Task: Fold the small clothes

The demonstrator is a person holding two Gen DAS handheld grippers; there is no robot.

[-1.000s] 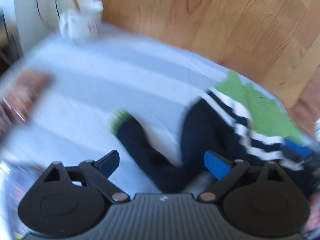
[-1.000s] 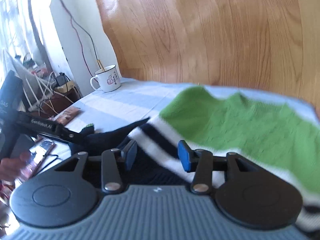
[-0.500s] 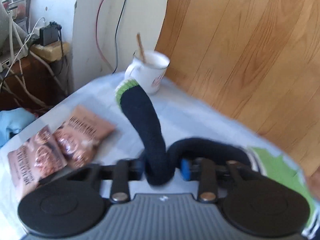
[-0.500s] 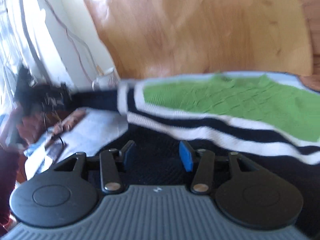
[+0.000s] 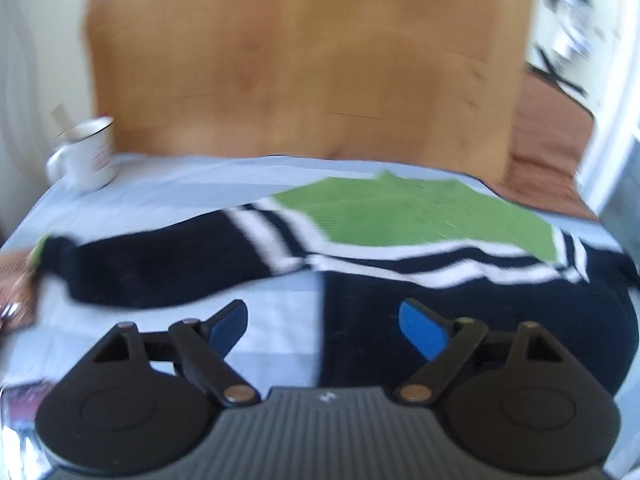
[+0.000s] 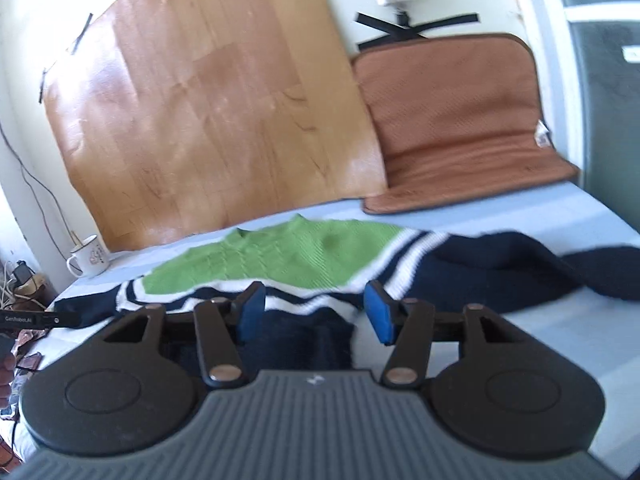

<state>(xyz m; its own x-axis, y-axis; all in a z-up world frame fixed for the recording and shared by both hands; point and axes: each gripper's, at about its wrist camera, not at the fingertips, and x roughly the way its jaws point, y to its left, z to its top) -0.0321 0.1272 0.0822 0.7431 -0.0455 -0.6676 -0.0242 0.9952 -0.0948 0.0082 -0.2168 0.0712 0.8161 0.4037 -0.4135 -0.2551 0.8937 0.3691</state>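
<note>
Left tool (image 5: pixel 322 326) wide open, empty; sweater (image 5: pixel 400 248) spread beneath.

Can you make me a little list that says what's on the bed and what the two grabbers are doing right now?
garment: sweater, green top, navy body, white stripes, lying flat
sleeves: both spread out sideways
surface: light blue sheet
mug: white mug at the far left corner, something standing in it
left hand-held gripper: open, holding nothing, above the sweater's left edge
right hand-held gripper: open, holding nothing, above the sweater's lower part
behind: wooden board, brown cushion
</note>
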